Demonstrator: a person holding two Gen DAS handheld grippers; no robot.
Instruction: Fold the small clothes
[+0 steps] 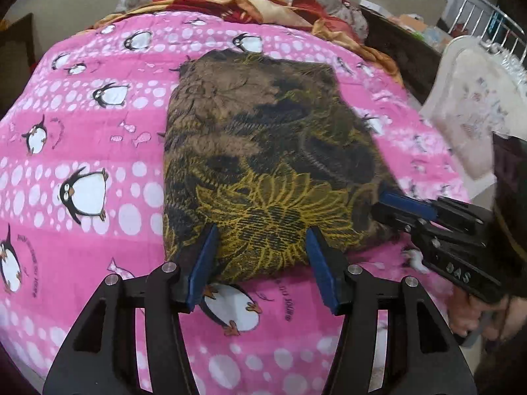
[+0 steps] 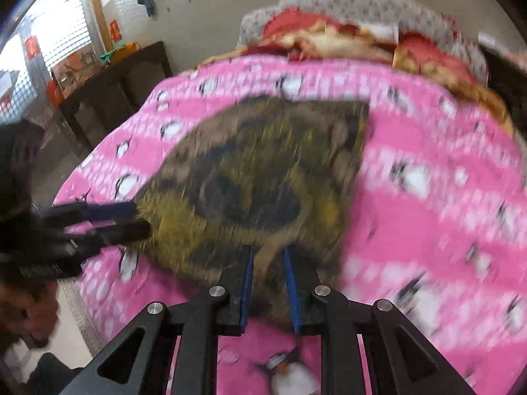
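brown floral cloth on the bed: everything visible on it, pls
The brown cloth is folded into a rough rectangle, thin woven-looking fabric with yellow flower outlines and dark patches. It lies flat on the pink penguin bedspread. The left gripper straddles its near edge, jaws open; the right gripper is at its near right corner, jaws narrowly apart.

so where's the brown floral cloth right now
The brown floral cloth lies folded mid-bed on the pink penguin blanket, just ahead of the left gripper.
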